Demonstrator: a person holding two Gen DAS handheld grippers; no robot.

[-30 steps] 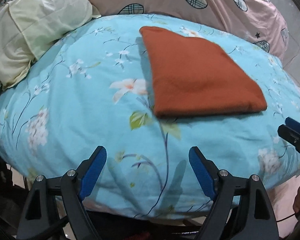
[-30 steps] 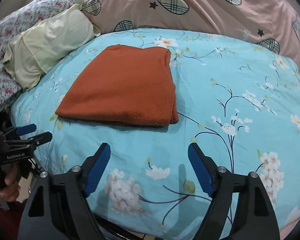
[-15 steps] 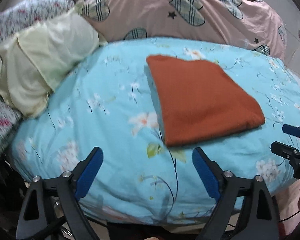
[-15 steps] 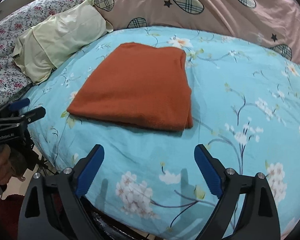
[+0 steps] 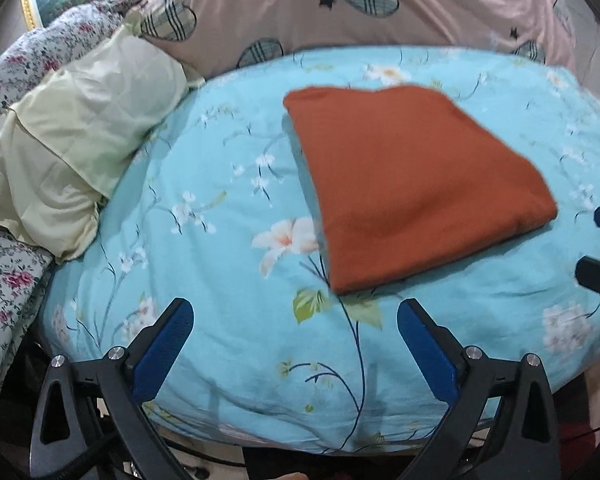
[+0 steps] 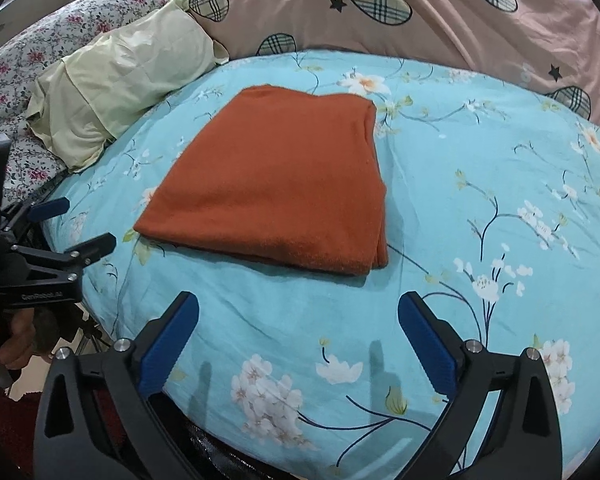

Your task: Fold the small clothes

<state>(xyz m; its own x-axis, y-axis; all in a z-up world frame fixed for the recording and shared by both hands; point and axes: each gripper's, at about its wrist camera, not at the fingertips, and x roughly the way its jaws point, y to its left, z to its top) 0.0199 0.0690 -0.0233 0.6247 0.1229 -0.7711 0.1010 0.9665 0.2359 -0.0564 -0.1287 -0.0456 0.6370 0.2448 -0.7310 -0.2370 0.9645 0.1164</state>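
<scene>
Turquoise floral bedcover (image 5: 228,248) carries folded rust-orange knit garment (image 6: 276,188), lying flat; left tongs (image 5: 296,320) and right tongs (image 6: 298,316) just opened wide, both empty, short of garment.

Both grippers, left gripper (image 5: 294,326) and right gripper (image 6: 298,320): black frames, blue ribbed pads, silver screws; white lettering on the left's side.

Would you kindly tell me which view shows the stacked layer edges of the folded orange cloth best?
The right wrist view: the orange cloth turns its layered near-right corner to the camera. The left wrist view shows the cloth whole but blurred, layers indistinct.
</scene>
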